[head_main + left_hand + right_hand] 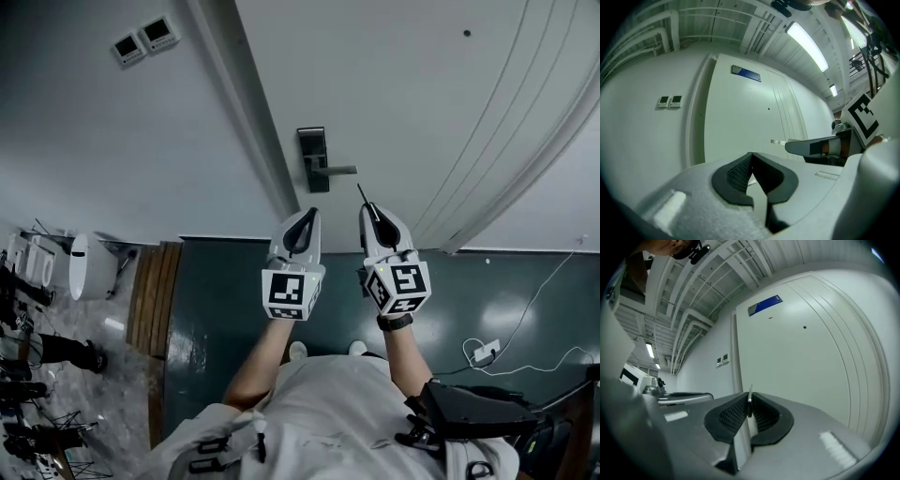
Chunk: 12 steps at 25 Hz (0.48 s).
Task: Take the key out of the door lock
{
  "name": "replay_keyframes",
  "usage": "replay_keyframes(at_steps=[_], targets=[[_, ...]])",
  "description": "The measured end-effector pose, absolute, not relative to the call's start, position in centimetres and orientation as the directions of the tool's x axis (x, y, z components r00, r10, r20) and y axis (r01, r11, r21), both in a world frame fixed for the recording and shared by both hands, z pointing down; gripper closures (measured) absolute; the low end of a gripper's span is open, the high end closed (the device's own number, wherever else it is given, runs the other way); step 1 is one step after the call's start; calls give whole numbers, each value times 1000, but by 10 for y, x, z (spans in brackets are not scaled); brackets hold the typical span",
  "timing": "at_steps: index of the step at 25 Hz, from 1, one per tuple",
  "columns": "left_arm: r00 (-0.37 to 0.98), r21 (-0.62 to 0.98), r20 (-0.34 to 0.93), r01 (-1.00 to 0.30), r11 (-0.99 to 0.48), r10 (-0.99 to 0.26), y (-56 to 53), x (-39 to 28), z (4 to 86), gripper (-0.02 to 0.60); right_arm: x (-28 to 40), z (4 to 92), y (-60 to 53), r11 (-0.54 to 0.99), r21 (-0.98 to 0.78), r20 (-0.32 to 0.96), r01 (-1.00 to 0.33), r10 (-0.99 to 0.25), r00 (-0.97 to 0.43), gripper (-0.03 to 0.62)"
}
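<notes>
The key is out of the door lock. It is a thin metal bit, and it sticks out of the tip of the right gripper. The right gripper view shows the key pinched tight between the two black pads, standing on its edge. The key is near the lock but does not touch it. It points at the door, just to the right of the lock's handle.

The left gripper is just beside the right one, on its left. Its pads are pressed together and there is nothing between them. Both grippers point at the door.

The door is white and shut. A blue sign sits high above it. On the wall to the left of the door there are two small boxes. The floor near the person is dark green.
</notes>
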<state>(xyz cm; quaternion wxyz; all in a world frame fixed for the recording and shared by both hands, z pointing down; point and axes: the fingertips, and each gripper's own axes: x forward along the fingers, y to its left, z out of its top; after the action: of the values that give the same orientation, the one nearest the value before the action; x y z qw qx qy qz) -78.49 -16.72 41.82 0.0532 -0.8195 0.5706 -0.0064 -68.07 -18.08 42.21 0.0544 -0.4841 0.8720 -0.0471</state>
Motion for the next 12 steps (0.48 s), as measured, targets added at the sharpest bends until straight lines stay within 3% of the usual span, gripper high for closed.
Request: replay_keyframes(at_steps=[12], targets=[[367,-74,-105,-930,-360,-924,-172,-848,402,581,-751,402,-174,518,-57,-65,-853,-855,-515,566]])
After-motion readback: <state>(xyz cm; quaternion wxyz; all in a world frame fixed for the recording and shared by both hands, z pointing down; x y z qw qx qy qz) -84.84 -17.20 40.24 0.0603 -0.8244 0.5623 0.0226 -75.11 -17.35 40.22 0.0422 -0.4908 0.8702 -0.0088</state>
